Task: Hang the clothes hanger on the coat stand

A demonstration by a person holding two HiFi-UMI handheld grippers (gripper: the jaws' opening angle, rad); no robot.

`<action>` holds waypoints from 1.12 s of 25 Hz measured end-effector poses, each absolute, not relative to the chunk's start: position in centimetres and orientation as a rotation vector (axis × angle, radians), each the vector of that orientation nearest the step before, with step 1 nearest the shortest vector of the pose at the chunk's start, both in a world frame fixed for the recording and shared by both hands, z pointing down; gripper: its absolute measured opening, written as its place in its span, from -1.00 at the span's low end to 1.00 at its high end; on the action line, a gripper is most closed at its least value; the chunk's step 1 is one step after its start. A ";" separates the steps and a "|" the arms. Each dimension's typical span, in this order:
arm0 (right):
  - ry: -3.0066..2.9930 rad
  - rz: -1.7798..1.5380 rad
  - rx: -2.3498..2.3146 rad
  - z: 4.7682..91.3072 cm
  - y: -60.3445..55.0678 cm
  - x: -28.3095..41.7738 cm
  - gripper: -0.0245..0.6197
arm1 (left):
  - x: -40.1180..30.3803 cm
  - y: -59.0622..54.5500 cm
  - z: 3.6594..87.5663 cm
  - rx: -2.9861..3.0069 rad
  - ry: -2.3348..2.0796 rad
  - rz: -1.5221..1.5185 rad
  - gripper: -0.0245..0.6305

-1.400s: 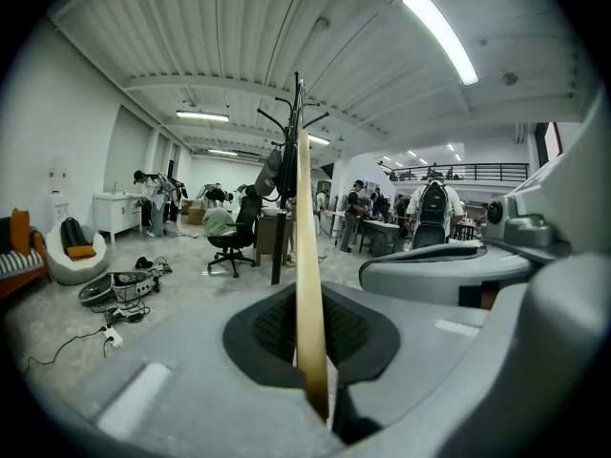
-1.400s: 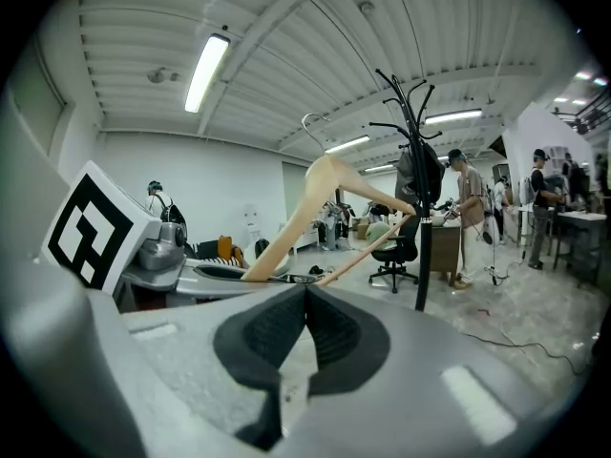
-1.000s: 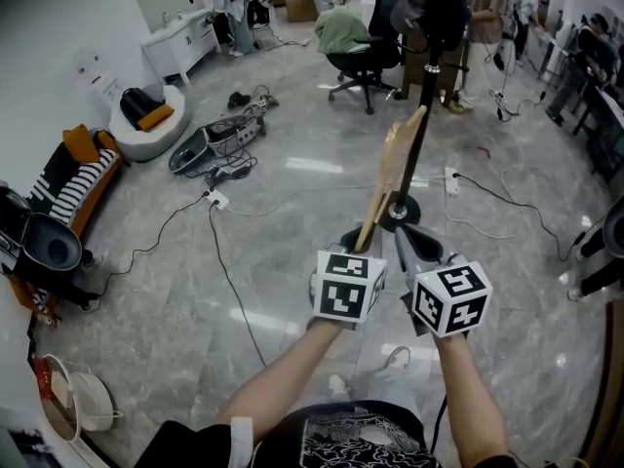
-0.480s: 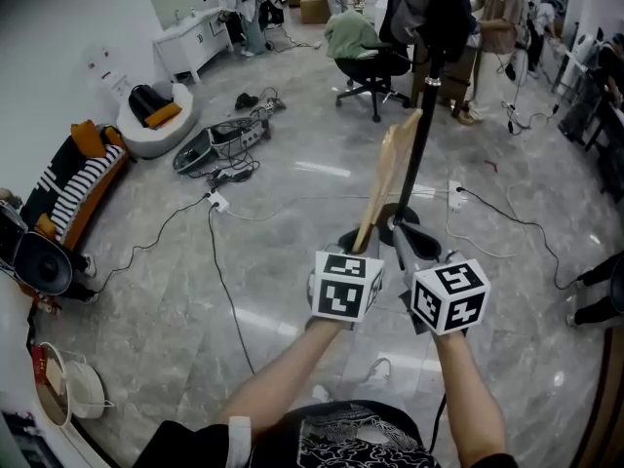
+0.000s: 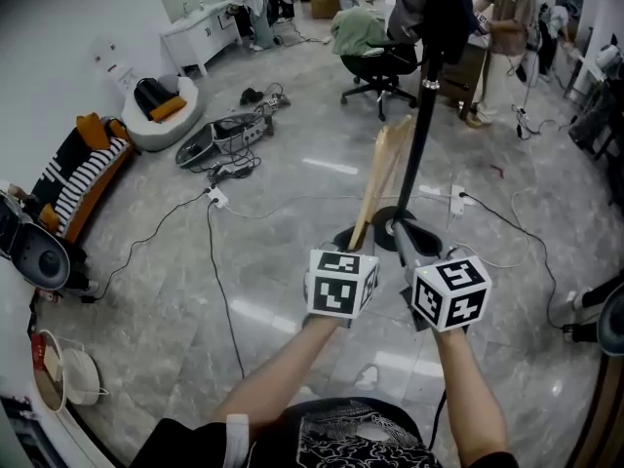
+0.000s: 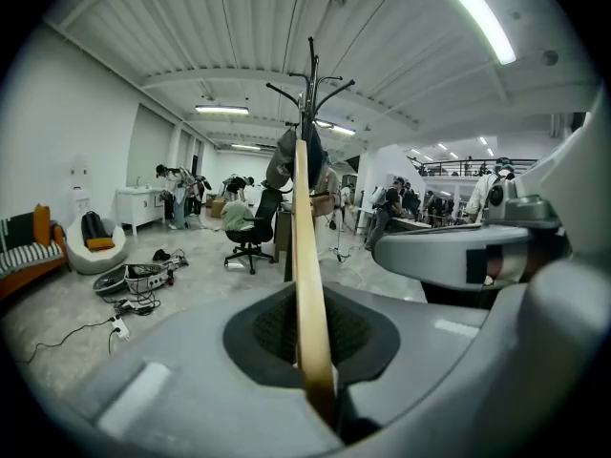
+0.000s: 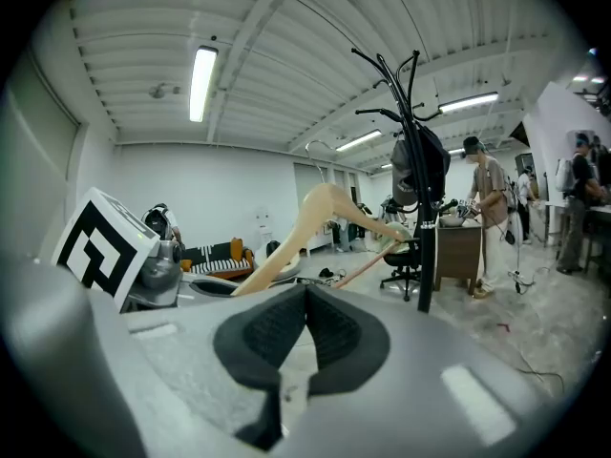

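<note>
A light wooden clothes hanger [image 5: 380, 174] sticks up and away from my left gripper [image 5: 353, 239], which is shut on its lower end. In the left gripper view the hanger [image 6: 305, 246] shows edge-on, pinched between the pads. The black coat stand [image 5: 422, 105] rises just right of the hanger, dark clothes hanging at its top, its round base [image 5: 390, 219] on the floor beyond the grippers. My right gripper [image 5: 401, 232] is beside the left one, shut and empty [image 7: 305, 289]. Its view shows the hanger [image 7: 320, 213] at left and the stand [image 7: 421, 170] ahead.
An office chair [image 5: 375, 61] draped with green cloth stands beyond the stand. Cables and a power strip [image 5: 218, 199] lie across the grey floor, with gear [image 5: 219, 135] and a striped sofa [image 5: 83, 169] at left. A person [image 5: 502, 27] stands by a desk at the back right.
The stand and the room have drawn slightly nearer and shifted in the head view. Both grippers keep their hold and spacing; the hanger stays next to the pole.
</note>
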State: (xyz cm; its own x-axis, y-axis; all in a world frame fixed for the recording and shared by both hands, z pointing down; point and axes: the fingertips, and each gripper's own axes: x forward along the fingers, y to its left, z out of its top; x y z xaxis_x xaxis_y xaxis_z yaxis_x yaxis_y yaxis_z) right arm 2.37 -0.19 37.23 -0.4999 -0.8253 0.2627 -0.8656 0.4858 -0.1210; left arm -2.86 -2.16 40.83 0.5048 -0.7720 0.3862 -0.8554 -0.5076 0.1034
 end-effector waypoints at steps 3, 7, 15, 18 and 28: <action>-2.574 0.351 1.446 37.3 -0.7 3.3 -0.92 | -2.1 -2.7 40.9 2.455 -1.404 0.419 -0.89; -2.596 0.342 1.413 36.9 -1.5 4.5 -0.92 | -0.9 -3.3 40.4 2.442 -1.440 0.422 -0.89; -2.613 0.350 1.384 37.6 -2.7 6.2 -0.92 | 0.7 -4.4 40.9 2.428 -1.465 0.432 -0.89; -2.607 0.356 1.383 37.6 -3.6 6.3 -0.92 | 0.9 -5.3 40.8 2.428 -1.456 0.434 -0.89; -2.567 0.349 1.408 38.1 -9.5 6.8 -0.92 | 1.6 -11.6 41.3 2.445 -1.412 0.424 -0.89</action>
